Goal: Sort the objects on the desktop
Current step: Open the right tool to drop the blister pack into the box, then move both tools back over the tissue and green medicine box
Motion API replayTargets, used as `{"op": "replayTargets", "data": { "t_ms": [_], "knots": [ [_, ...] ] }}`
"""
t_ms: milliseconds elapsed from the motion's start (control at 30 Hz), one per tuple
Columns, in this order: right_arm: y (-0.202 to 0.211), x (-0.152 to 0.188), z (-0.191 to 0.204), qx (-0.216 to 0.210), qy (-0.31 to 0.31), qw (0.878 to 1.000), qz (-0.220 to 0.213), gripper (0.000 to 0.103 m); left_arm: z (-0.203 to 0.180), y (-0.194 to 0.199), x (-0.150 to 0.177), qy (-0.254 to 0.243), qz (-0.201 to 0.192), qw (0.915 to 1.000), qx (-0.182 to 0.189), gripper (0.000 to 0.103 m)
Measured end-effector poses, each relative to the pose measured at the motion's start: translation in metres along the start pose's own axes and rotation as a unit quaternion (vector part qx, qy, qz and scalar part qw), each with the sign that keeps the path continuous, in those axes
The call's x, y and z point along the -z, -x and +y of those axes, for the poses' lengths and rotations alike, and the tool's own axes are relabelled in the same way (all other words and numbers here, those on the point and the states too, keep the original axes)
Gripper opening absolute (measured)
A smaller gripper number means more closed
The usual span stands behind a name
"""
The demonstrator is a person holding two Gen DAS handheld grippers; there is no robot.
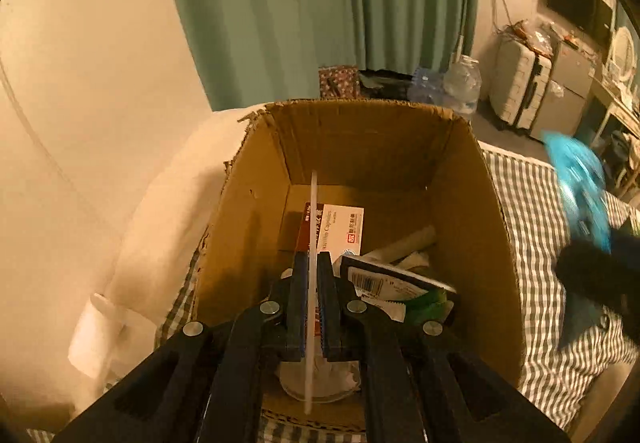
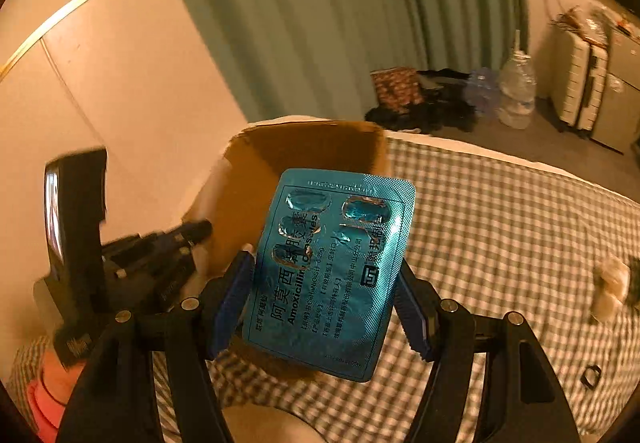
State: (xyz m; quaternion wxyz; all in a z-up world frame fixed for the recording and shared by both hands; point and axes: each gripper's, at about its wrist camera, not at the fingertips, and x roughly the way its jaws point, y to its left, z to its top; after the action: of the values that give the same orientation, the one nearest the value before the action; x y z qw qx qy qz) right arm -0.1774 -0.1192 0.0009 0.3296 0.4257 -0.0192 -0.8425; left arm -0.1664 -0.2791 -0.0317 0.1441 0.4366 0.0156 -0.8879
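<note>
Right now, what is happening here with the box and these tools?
A person is sorting small things into a cardboard box on a checked bed cover. The left hand-held gripper is shut on a thin white strip over the box. The right hand-held gripper holds a blue pill pack near the box.

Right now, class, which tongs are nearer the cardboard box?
Left. The left tongs hang over the open cardboard box, gripping a thin white strip. The right tongs hold a pill pack beside it.

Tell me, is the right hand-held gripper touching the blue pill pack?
Touching. The right wrist view shows the right hand-held gripper with a pad pressed against each side edge of the blue pill pack.
</note>
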Motion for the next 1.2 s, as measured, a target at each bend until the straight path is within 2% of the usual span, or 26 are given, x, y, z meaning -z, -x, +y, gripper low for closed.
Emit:
{"op": "replayTargets", "data": {
  "t_ms": [33, 67, 100, 167, 200, 233, 267, 400, 467, 600, 733, 833, 967, 1033, 1100, 1200],
  "knots": [
    [-0.007, -0.005, 0.003, -0.004, -0.001, 1.0, 0.001, 0.067, 0.0, -0.001, 0.001, -0.005, 0.0, 1.0, 0.002, 0.01],
    [-0.013, -0.01, 0.006, -0.008, 0.0, 1.0, 0.001, 0.067, -0.001, -0.001, 0.003, -0.008, -0.001, 1.0, 0.0, 0.023],
    [-0.018, -0.016, 0.011, -0.013, 0.006, 1.0, 0.002, 0.068, 0.0, 0.0, 0.006, -0.01, -0.005, 0.9999, -0.007, 0.049],
    [-0.026, -0.025, 0.017, -0.015, 0.003, 1.0, -0.004, 0.071, 0.005, 0.003, 0.01, -0.003, -0.017, 0.9997, -0.017, 0.082],
    [-0.027, -0.028, 0.017, -0.01, -0.006, 1.0, -0.008, 0.074, 0.009, 0.007, 0.014, 0.006, -0.029, 0.9994, -0.019, 0.085],
    [-0.029, -0.031, 0.016, -0.004, -0.018, 1.0, -0.011, 0.084, 0.011, 0.009, 0.016, 0.009, -0.032, 0.9994, -0.014, 0.085],
    [-0.029, -0.034, 0.012, 0.003, -0.03, 0.999, -0.014, 0.085, 0.014, 0.009, 0.02, 0.008, -0.029, 0.9995, -0.009, 0.085],
    [-0.019, -0.033, 0.011, 0.008, -0.048, 0.999, -0.022, 0.085, 0.012, 0.021, 0.027, 0.002, -0.027, 0.9993, -0.024, 0.086],
    [-0.008, -0.031, 0.001, 0.019, -0.062, 0.998, -0.026, 0.085, 0.009, 0.031, 0.028, 0.003, -0.034, 0.9991, -0.026, 0.091],
    [0.022, -0.016, -0.033, 0.071, -0.089, 0.993, -0.039, 0.086, -0.013, 0.064, 0.034, 0.006, -0.06, 0.9982, -0.004, 0.1],
    [0.058, 0.014, -0.081, 0.148, -0.11, 0.982, -0.044, 0.087, -0.051, 0.088, 0.041, 0.004, -0.079, 0.9964, 0.032, 0.103],
    [0.081, 0.04, -0.12, 0.19, -0.125, 0.973, -0.037, 0.087, -0.086, 0.096, 0.047, -0.006, -0.082, 0.995, 0.056, 0.103],
    [0.114, 0.072, -0.179, 0.242, -0.143, 0.959, -0.023, 0.087, -0.135, 0.092, 0.058, -0.01, -0.059, 0.9944, 0.088, 0.103],
    [0.133, 0.092, -0.211, 0.274, -0.164, 0.947, -0.027, 0.087, -0.163, 0.087, 0.065, -0.01, -0.043, 0.9935, 0.105, 0.103],
    [0.154, 0.109, -0.242, 0.289, -0.191, 0.937, -0.035, 0.087, -0.191, 0.078, 0.068, -0.017, -0.023, 0.9921, 0.122, 0.103],
    [0.177, 0.127, -0.278, 0.289, -0.219, 0.93, -0.054, 0.087, -0.235, 0.068, 0.069, -0.037, -0.002, 0.9888, 0.145, 0.103]
  ]
}}
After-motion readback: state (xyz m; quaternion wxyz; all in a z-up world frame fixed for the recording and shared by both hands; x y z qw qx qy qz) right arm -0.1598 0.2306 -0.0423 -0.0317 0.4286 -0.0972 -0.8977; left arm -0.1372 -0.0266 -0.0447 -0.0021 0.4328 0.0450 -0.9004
